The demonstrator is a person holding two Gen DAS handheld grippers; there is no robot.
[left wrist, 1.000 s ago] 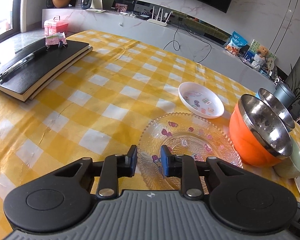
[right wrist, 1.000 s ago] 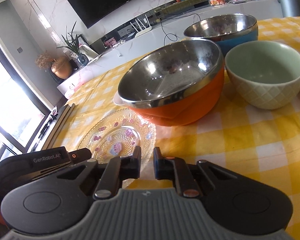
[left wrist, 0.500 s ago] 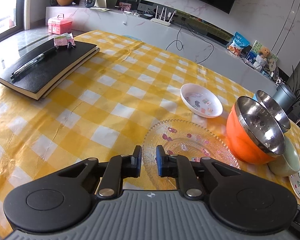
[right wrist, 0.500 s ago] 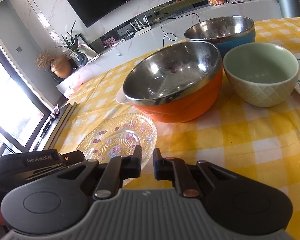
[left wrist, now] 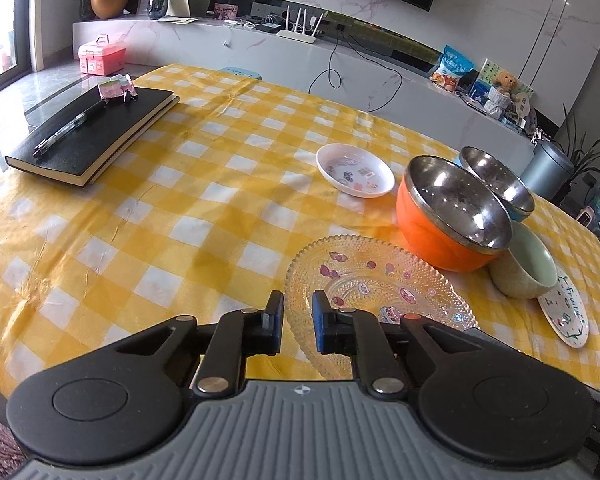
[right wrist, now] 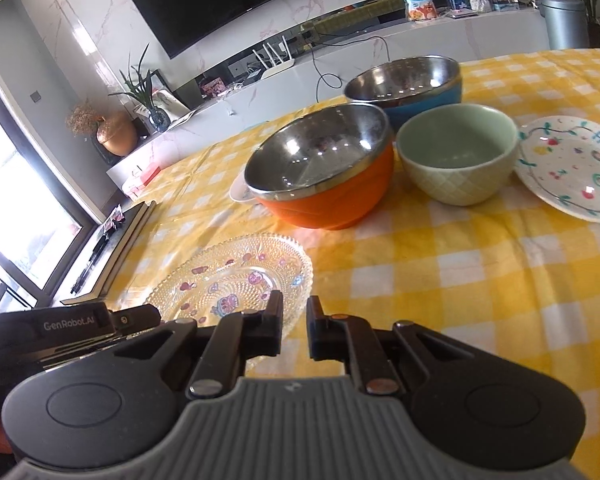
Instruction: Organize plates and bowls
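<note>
A counter [left wrist: 220, 208] under a yellow-and-white checked cloth fills both views.

The left gripper [left wrist: 298, 308] hangs over the counter's near edge. Its fingers stand almost together with a narrow gap, and nothing is between them. The right gripper [right wrist: 294, 308] is beside it over the same edge. Its fingers also stand close with a slim gap and pinch nothing.

A black notebook [left wrist: 96, 136] lies flat at the counter's far left corner, stacked on a second book.

The glass plate [left wrist: 376, 284], clear and beaded with small pink cartoon prints, rests on the cloth at the near edge. It is just ahead of both grippers and touches neither.

Beyond it toward the right edge sits the orange bowl [left wrist: 432, 236] with a steel lining, upright and empty. The blue bowl [left wrist: 496, 178], also steel-lined, is right behind it on the far side. In the right wrist view their rims look very close, but I cannot tell whether they touch.

The green bowl [left wrist: 528, 268], with a quilted pattern on its outside, stands just beside the orange one on the side toward the right edge.

A white plate [right wrist: 572, 168] painted with fruit and a green vine lies flat next to the green bowl, nearest the right edge. A small white dish [left wrist: 356, 176] with printed stickers sits on the orange bowl's left, toward the middle of the counter.

A pen [left wrist: 68, 128] lies along the notebook's cover, and a small pink packet [left wrist: 114, 89] rests at the cover's far end.
</note>
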